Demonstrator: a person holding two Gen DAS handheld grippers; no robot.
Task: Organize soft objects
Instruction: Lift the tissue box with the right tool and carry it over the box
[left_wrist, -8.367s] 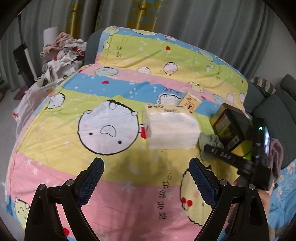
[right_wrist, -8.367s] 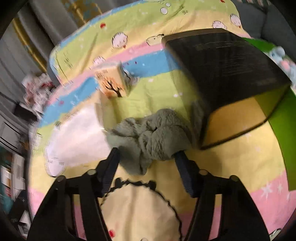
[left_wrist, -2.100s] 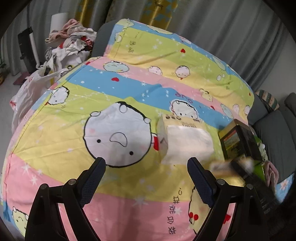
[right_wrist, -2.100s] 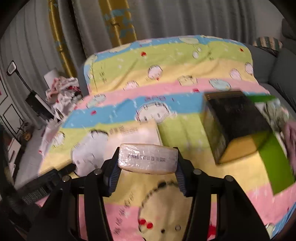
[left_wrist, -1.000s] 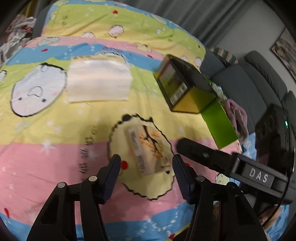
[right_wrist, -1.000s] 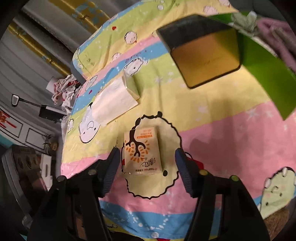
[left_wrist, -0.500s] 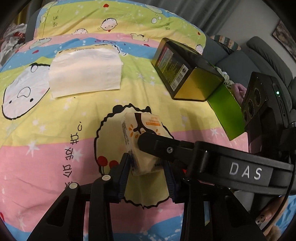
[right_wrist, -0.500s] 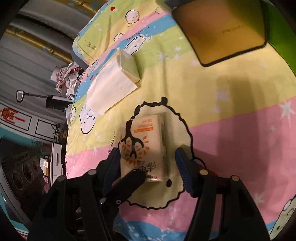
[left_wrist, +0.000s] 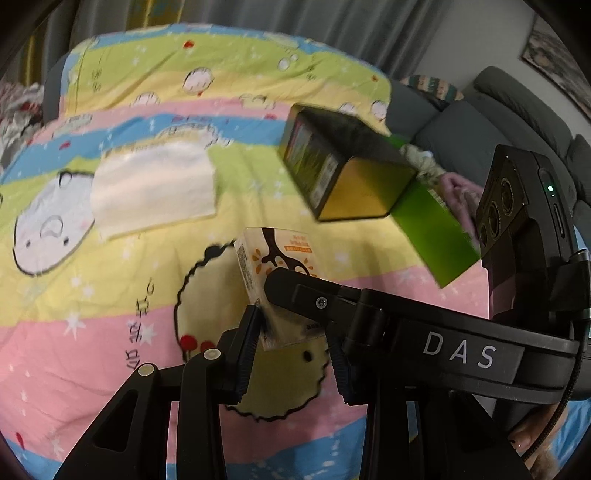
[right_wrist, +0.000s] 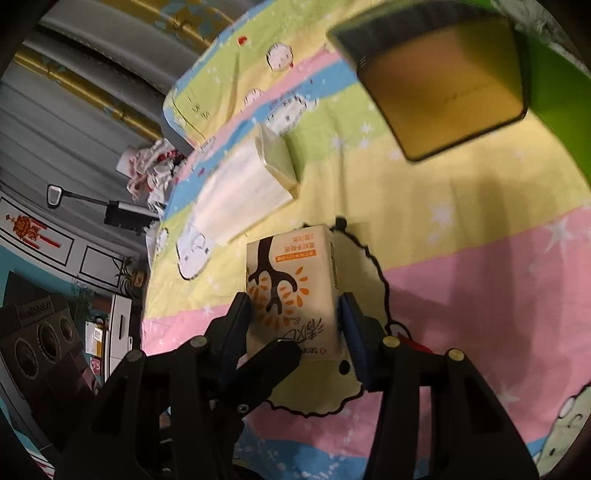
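Observation:
A small cream tissue pack with an orange tree print is gripped from two sides above the striped cartoon bedsheet. My left gripper is shut on its near end. My right gripper is shut on its sides, and one of its arms crosses over the pack in the left wrist view. A large white tissue pack lies further back on the sheet. A black and gold box with an open green flap lies to the right.
Grey and pink soft items lie by the box's green flap. A grey sofa stands at the right. A clothes pile and a dark stand are beyond the bed's far left edge. Grey curtains hang behind.
Both grippers have closed on the small tissue pack and lifted it off the sheet. A second ago it lay flat between open fingers.

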